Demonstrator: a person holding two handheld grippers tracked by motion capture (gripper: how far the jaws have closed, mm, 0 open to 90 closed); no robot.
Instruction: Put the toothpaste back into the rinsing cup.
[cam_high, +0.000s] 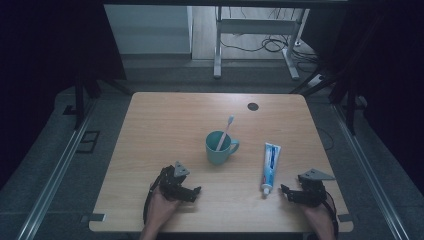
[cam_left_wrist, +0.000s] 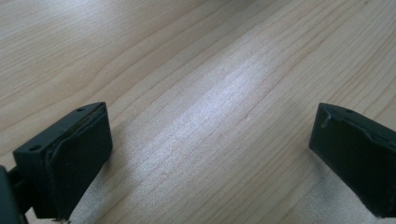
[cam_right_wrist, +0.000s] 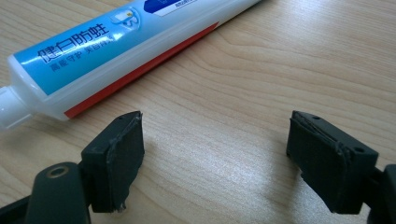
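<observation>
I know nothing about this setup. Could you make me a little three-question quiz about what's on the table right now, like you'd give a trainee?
1. True or false: the toothbrush stands inside the teal mug.
2. Which gripper is nearer the toothpaste tube? A) left gripper B) right gripper
3. Fill in: the tube's cap end points toward the ____ edge of the table, the person's side.

Key:
1. True.
2. B; in the right gripper view the tube lies just beyond the open jaws, not between them.
3. Near.
</observation>
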